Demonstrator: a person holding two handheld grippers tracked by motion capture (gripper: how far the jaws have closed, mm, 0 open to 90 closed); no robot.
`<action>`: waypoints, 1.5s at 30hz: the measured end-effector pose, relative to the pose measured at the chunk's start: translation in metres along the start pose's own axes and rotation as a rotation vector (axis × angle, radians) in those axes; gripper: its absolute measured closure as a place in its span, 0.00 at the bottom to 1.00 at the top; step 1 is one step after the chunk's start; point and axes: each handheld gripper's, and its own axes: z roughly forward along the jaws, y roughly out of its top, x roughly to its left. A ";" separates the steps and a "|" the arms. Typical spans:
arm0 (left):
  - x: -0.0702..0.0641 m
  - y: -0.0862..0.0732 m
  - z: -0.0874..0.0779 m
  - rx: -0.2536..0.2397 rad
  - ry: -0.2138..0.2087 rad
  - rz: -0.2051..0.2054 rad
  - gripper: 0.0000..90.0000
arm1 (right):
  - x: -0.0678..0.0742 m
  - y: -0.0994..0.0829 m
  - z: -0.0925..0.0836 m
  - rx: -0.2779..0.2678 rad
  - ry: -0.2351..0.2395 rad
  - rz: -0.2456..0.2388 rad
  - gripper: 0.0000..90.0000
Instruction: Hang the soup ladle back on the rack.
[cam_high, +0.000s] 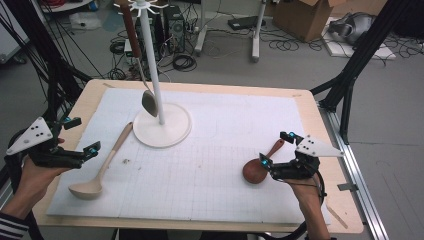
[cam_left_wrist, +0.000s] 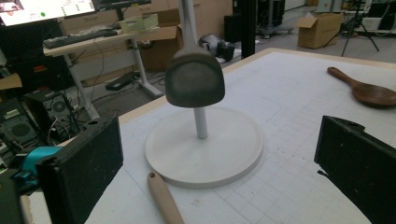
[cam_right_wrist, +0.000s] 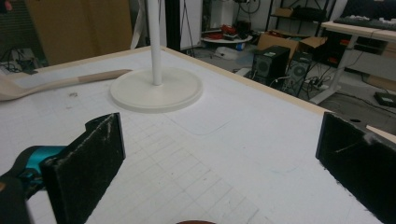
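Note:
A white stand (cam_high: 162, 126) with a round base and a tall pole rises at the back left of the mat. A grey-headed spatula (cam_high: 149, 102) with a brown handle hangs from its top hooks, its head (cam_left_wrist: 195, 81) in front of the pole. A pale wooden ladle (cam_high: 100, 170) lies left of the base. My left gripper (cam_high: 82, 135) hovers open left of the ladle, with nothing between its jaws. A dark wooden spoon (cam_high: 257, 169) lies at the right. My right gripper (cam_high: 275, 149) is open over its handle, and the pads do not press on it.
A white gridded mat (cam_high: 215, 165) covers most of the wooden table (cam_high: 320, 125). Black frame legs (cam_high: 350, 75) stand on the floor at both sides. Cables, cardboard boxes (cam_high: 305, 17) and desks lie beyond the far edge.

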 end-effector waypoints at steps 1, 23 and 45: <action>-0.001 0.000 0.000 0.001 0.006 -0.006 0.02 | 0.000 0.000 0.000 0.000 0.000 -0.001 0.01; 0.000 0.007 0.013 0.151 0.050 -0.001 0.02 | 0.000 0.000 0.001 0.001 0.002 -0.003 0.01; 0.013 -0.004 0.063 0.642 0.056 -0.128 0.02 | 0.001 0.000 0.002 0.004 0.007 0.002 0.01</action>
